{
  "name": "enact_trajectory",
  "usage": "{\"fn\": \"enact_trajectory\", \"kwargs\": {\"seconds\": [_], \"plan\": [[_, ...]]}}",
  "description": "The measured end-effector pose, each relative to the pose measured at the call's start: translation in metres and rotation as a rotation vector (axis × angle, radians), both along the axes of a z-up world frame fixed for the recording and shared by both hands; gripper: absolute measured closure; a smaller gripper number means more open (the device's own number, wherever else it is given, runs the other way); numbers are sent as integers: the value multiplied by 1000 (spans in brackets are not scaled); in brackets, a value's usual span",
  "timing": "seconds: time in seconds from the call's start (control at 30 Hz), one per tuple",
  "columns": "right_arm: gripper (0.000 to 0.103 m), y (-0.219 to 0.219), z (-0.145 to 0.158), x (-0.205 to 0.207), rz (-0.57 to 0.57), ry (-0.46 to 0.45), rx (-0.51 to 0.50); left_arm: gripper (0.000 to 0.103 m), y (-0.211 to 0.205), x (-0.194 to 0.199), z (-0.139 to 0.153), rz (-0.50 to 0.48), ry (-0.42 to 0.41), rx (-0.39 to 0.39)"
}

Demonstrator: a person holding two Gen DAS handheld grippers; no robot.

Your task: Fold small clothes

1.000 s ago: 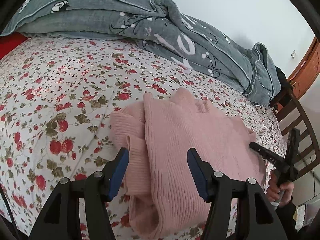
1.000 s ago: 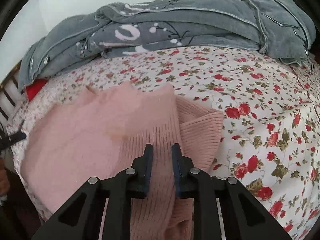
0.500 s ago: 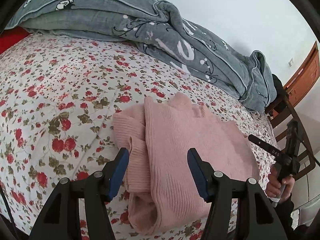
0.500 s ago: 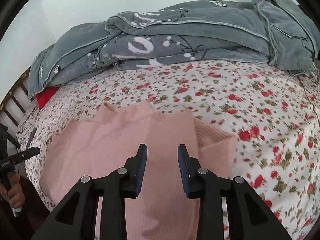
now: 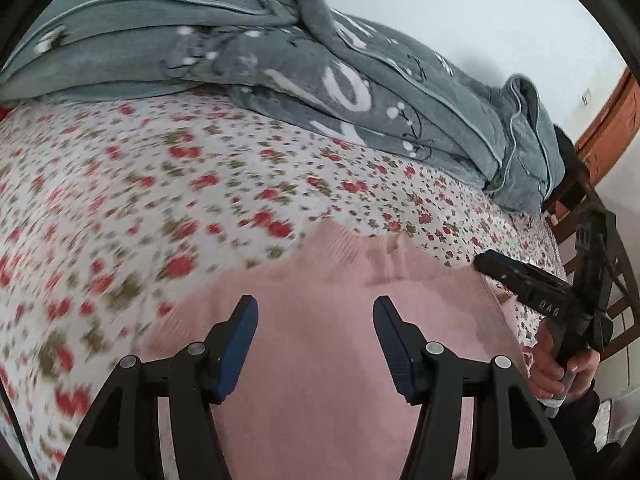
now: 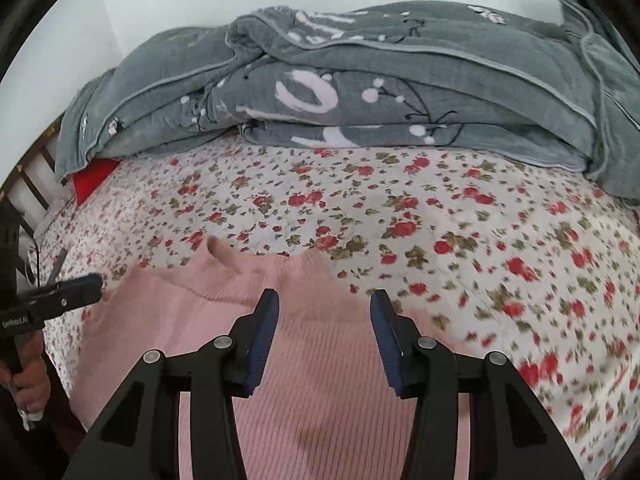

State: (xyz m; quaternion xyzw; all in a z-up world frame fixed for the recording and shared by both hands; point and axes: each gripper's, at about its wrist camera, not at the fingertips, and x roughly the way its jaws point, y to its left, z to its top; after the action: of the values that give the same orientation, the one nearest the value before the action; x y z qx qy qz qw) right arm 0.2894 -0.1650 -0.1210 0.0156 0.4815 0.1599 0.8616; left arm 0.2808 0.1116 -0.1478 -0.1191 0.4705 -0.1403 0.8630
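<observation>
A pink ribbed knit sweater (image 5: 320, 360) lies on the floral bedsheet, its neckline toward the far side; it also shows in the right wrist view (image 6: 320, 400). My left gripper (image 5: 314, 328) is open and empty above the sweater. My right gripper (image 6: 324, 324) is open and empty above the sweater near its neckline. The right gripper shows in the left wrist view (image 5: 532, 292) at the sweater's right edge. The left gripper shows in the right wrist view (image 6: 60, 300) at the sweater's left edge.
A white bedsheet with red flowers (image 5: 160, 200) covers the bed. A rumpled grey quilt (image 6: 360, 88) lies along the far side. A red pillow (image 6: 94, 172) peeks out at far left. A wooden chair (image 5: 576, 208) stands by the bed's right side.
My right gripper has opened wide and let go of the sweater. Both grippers have moved over the sweater, which now lies flatter with its folded sleeve out of sight.
</observation>
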Motion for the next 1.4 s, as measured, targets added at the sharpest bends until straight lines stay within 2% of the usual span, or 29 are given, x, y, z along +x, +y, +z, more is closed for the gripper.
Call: {"fn": "enact_trajectory", "kwargs": {"seconds": [0.2, 0.23, 0.3, 0.37, 0.43, 0.53, 0.67, 0.77, 0.83, 0.93, 0.97, 1.03, 1.17, 1.3, 1.4], "plan": [[53, 14, -32, 26, 29, 79, -24, 47, -37, 46, -23, -36, 67, 102], [53, 16, -40, 31, 29, 105, -34, 47, -42, 55, -32, -30, 90, 145], [53, 17, -51, 35, 34, 144, -50, 54, -44, 64, -48, -14, 134, 187], [53, 17, -60, 35, 42, 137, -75, 69, -39, 70, -63, 11, 152, 183], [53, 16, -68, 37, 21, 130, -128, 77, -35, 70, -65, 9, 140, 152], [56, 11, -70, 42, -4, 150, -100, 81, -30, 69, -64, 16, 139, 120], [63, 4, -63, 40, -35, 158, -84, 82, -18, 67, -60, 49, 160, 52], [64, -9, -44, 26, -61, 127, -39, 83, -5, 59, -49, 102, 144, 66], [64, -19, -30, 14, -74, 102, -9, 83, 5, 52, -40, 106, 138, 37], [63, -31, -14, -8, -92, 67, 18, 78, 15, 33, -24, 115, 110, 23], [63, -35, -9, -16, -98, 55, 15, 71, 17, 24, -17, 114, 94, 28], [63, -42, -1, -33, -112, 34, -5, 66, 18, 10, -9, 113, 68, 40], [64, -50, 10, -61, -127, 19, -50, 66, 17, -18, 4, 108, 37, 43], [64, -61, 19, -85, -158, -6, -25, 66, 14, -43, 15, 117, 3, 53], [69, -64, 24, -102, -186, -28, -51, 66, 11, -60, 19, 124, -1, 53]]}}
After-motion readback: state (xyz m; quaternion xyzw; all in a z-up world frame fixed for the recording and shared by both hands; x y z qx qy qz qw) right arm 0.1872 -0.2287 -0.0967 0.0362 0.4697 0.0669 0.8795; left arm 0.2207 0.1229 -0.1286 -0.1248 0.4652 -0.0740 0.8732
